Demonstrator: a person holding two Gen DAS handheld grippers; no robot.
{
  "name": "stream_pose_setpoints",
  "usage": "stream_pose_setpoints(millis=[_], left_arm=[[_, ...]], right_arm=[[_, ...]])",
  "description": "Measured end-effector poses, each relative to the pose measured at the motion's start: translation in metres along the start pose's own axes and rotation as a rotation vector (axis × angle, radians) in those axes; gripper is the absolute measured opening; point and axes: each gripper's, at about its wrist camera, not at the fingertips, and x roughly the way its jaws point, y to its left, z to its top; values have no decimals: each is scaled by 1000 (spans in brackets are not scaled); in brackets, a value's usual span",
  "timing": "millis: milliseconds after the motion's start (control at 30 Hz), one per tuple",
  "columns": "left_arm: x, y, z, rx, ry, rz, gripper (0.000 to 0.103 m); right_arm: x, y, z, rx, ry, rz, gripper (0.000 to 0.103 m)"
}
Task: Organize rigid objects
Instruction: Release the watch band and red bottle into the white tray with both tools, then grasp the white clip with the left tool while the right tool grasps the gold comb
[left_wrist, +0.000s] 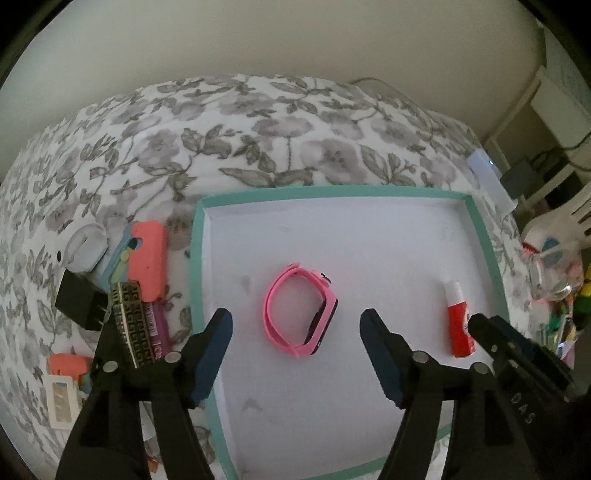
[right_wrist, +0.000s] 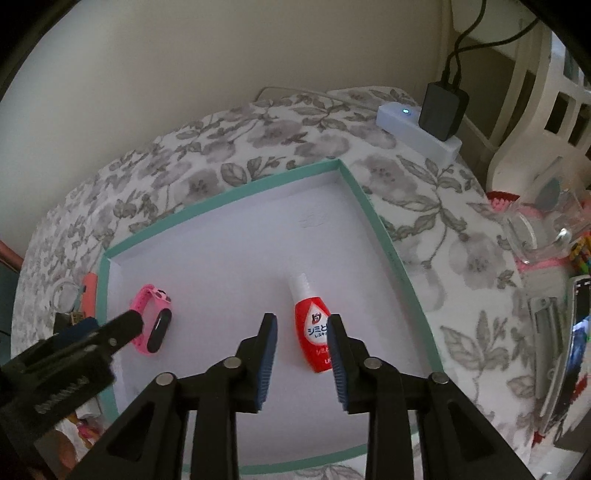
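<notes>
Both grippers, left (left_wrist: 295, 325) and right (right_wrist: 302, 334), hang open over the tray (right_wrist: 373, 206). The red bottle (right_wrist: 312, 332) seems near the tray's right edge; the pink watch (left_wrist: 301, 314) has room around it.

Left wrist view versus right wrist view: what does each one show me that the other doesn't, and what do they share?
Only the left wrist view shows the loose pile beside the tray: a coral case, a black plug adapter and a patterned metal piece. Only the right wrist view shows the black charger plugged into the white power strip, and the label on the red bottle. Both show the teal-rimmed tray holding the pink watch and that bottle, with the left gripper and right gripper open.
</notes>
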Motion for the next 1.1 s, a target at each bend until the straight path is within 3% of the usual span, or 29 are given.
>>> stream_pose_setpoints(millis=[33,100,167,333,600,800,1100], left_arm=[[-3,3,0,-8,-4,-5,74],[-7,8,-1,-18,-18,-8,87],[-11,14,-3,-23,-37,1,93],[-21,41,-5,-67,-67,37,97],[-42,106,-13,-186,-130,91,103],[-59,167,-20,-287,-155,158,103],[-77,242,-33,-398,-144,240,103]], right_arm=[[0,1,-1,-2,-3,-6,49],[-1,3,-2,-6,-10,-17,58],[-1,4,-3,-12,-14,-20,62],[0,13,-6,-34,-27,-33,73],[2,28,-8,-35,-43,-44,103],[0,63,-11,-88,-72,-38,103],[-19,148,-21,-206,-106,139,103]])
